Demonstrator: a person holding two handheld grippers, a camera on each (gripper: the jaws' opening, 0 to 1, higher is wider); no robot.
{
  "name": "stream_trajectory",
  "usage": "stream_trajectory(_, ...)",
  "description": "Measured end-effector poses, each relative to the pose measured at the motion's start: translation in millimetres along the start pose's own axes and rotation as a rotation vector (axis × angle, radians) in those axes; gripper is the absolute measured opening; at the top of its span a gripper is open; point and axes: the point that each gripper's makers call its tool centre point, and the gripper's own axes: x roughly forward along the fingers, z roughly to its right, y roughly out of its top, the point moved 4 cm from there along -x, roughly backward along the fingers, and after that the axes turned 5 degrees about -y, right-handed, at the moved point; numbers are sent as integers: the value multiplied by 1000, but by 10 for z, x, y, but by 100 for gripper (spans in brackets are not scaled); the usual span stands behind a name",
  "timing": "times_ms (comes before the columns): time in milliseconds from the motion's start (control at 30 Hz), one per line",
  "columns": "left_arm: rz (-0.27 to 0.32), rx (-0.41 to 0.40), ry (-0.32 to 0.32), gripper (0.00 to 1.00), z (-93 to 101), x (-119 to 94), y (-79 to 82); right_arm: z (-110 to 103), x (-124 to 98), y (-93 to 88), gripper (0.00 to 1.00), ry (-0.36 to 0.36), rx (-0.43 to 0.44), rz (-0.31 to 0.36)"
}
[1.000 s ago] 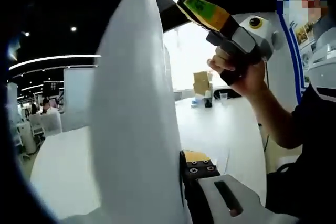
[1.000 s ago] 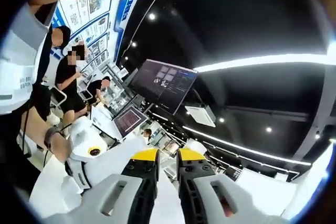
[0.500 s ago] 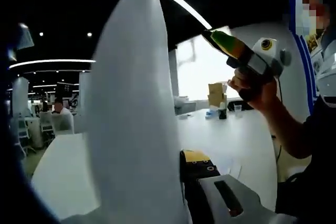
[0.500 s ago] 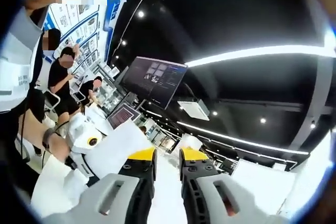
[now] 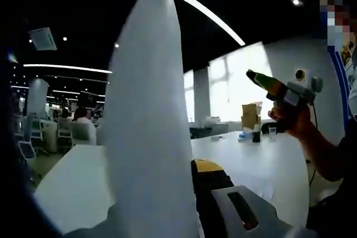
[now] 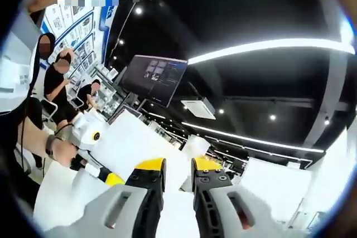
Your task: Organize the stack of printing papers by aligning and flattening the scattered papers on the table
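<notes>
A stack of white printing paper (image 5: 145,137) stands upright on edge, pinched low down by my left gripper (image 5: 192,170). The sheets hide its left jaw, and its yellow-tipped right fingertip (image 5: 208,166) presses against them. From the right gripper view the same paper (image 6: 131,147) shows as a tilted sheet, with the left gripper (image 6: 92,137) and a hand at its lower left. My right gripper (image 6: 179,165) is raised in the air with a narrow gap between its jaws and nothing in it. A hand holds the right gripper (image 5: 276,88) up, well right of the stack.
A white table (image 5: 262,163) runs behind and below the paper, with a brown bag and small bottles (image 5: 252,122) at its far end. A person's arm and dark clothing (image 5: 334,160) lie at the right. A hanging monitor (image 6: 156,79) and seated people (image 6: 56,79) are in the background.
In the left gripper view the right gripper has drifted right, lower and farther from the paper. The paper stays clamped. In the right gripper view the sheet has risen and looks larger.
</notes>
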Motion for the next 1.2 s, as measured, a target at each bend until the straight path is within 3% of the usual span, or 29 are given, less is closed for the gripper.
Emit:
stream_trajectory(400, 93, -39, 102, 6, -262, -94, 18, 122, -79, -165, 16, -51, 11, -64)
stream_trajectory(833, 135, -126, 192, 6, -507, -176, -96, 195, -141, -273, 17, -80, 17, -97)
stream_trajectory(1200, 198, -144, 276, 6, -705, -278, -194, 243, -229, -436, 17, -110, 35, -144)
